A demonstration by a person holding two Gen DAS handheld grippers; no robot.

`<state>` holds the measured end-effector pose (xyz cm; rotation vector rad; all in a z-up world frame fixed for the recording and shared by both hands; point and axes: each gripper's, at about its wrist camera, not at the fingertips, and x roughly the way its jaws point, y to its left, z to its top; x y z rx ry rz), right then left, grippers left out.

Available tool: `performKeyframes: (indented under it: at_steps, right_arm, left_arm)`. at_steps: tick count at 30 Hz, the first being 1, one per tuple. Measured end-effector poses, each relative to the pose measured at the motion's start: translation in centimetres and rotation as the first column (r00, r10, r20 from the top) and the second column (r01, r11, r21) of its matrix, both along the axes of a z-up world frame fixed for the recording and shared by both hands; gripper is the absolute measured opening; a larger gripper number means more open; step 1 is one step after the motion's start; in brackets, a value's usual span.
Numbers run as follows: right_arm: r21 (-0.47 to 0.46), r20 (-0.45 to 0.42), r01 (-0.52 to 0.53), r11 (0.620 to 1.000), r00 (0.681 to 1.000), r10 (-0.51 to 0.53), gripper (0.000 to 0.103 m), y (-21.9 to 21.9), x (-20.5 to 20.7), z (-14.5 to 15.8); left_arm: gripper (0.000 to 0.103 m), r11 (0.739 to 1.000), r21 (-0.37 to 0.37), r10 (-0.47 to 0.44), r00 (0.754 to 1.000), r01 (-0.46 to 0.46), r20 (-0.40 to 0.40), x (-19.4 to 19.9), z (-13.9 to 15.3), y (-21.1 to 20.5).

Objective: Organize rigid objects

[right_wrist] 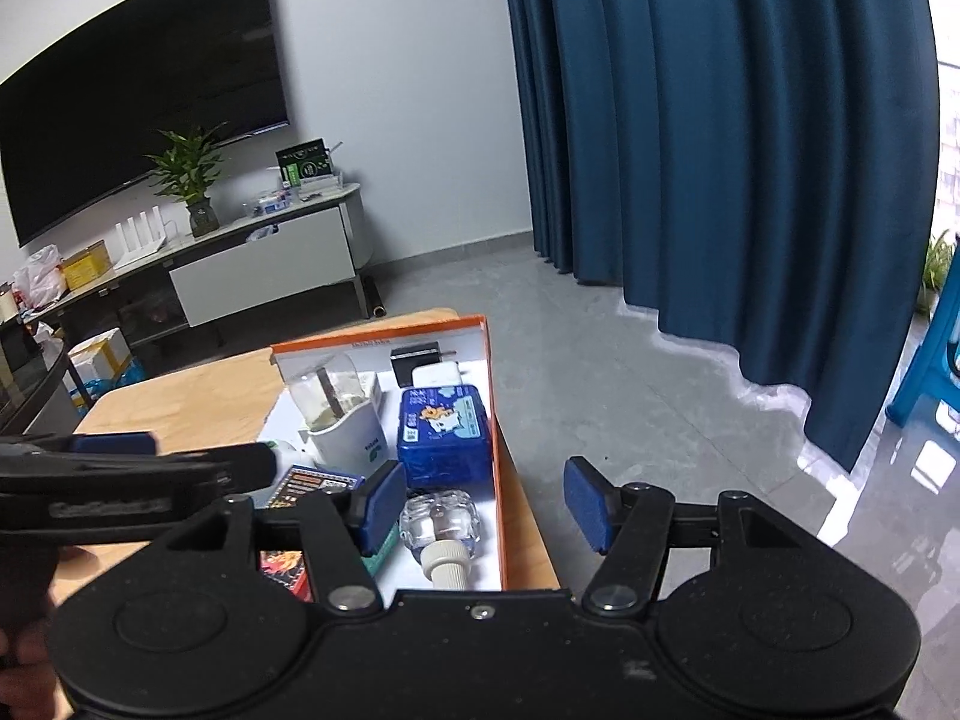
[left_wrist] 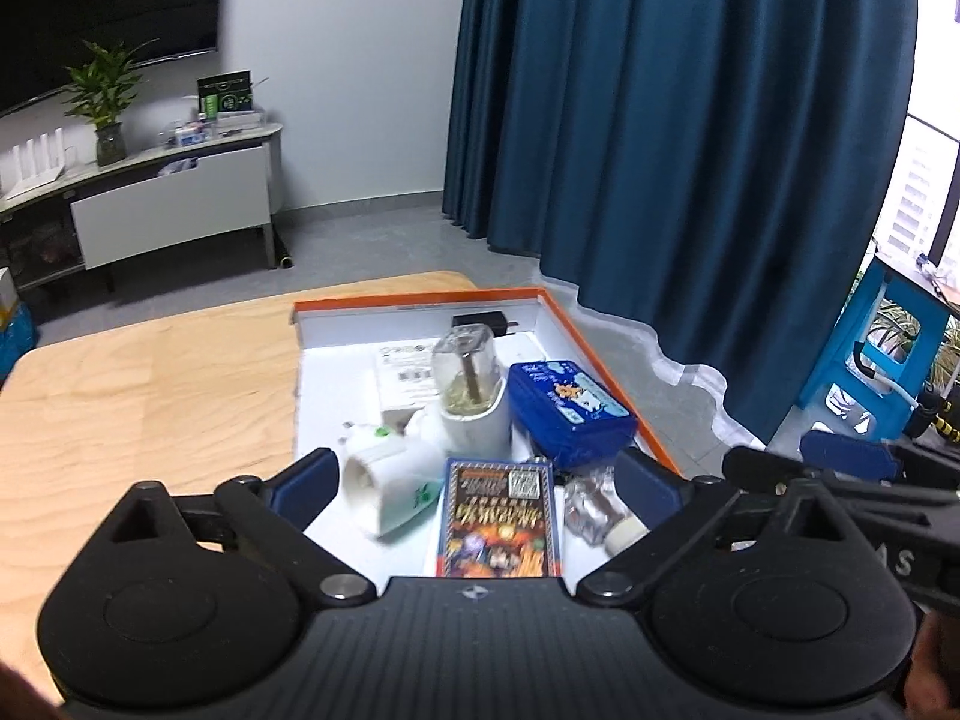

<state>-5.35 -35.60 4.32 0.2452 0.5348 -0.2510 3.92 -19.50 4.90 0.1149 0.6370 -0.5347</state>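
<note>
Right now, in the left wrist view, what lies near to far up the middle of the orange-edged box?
Card pack → white cup-shaped device with clear top → black charger at the far wall of the box.

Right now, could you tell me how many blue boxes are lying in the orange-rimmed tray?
1: the blue box lies against the orange-rimmed tray's right wall, beyond the clear bottle. Another could be hidden under the clutter.
</note>
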Motion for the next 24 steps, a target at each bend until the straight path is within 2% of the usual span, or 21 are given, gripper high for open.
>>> performKeyframes:
  at_steps: [4, 5, 7, 13, 16, 19, 24]
  right_arm:
    - [-0.033, 0.007, -0.050, 0.998, 0.999, 0.050, 0.075, 1.0, -1.3, 1.1]
    - [-0.047, 0.009, -0.057, 0.997, 0.998, 0.057, 0.082, 1.3, -1.7, 1.3]
    - [-0.061, 0.008, -0.076, 0.995, 0.997, 0.076, 0.082, 1.9, -2.4, 1.5]
    - [-0.017, -0.039, -0.096, 0.995, 0.995, 0.095, 0.083, 2.6, -3.9, 1.0]
    - [-0.021, -0.075, -0.117, 0.993, 0.990, 0.115, 0.083, 3.2, -4.4, 0.5]
    - [-0.018, -0.113, -0.124, 0.992, 0.986, 0.122, 0.083, 3.6, -4.8, -0.3]
    - [0.008, -0.128, -0.106, 0.994, 0.986, 0.107, 0.083, 3.4, -5.1, -0.8]
  left_arm:
    - [0.103, 0.999, 0.022, 0.027, 0.999, -0.027, 0.018, -2.3, 1.4, 1.6]
    - [0.103, 0.998, 0.029, 0.048, 0.999, -0.048, 0.015, -2.8, 1.6, 2.0]
    - [0.103, 0.995, 0.032, 0.095, 0.996, -0.094, -0.005, -3.7, 1.6, 2.6]
    - [0.103, 0.980, 0.060, 0.190, 0.982, -0.189, -0.002, -5.7, 0.4, 3.6]
    - [0.103, 0.973, 0.111, 0.208, 0.977, -0.203, -0.037, -5.7, -0.3, 3.4]
    - [0.103, 0.971, 0.120, 0.216, 0.975, -0.208, -0.053, -6.1, -0.9, 3.4]
    - [0.103, 0.970, 0.145, 0.200, 0.979, -0.194, -0.030, -7.0, -1.3, 2.8]
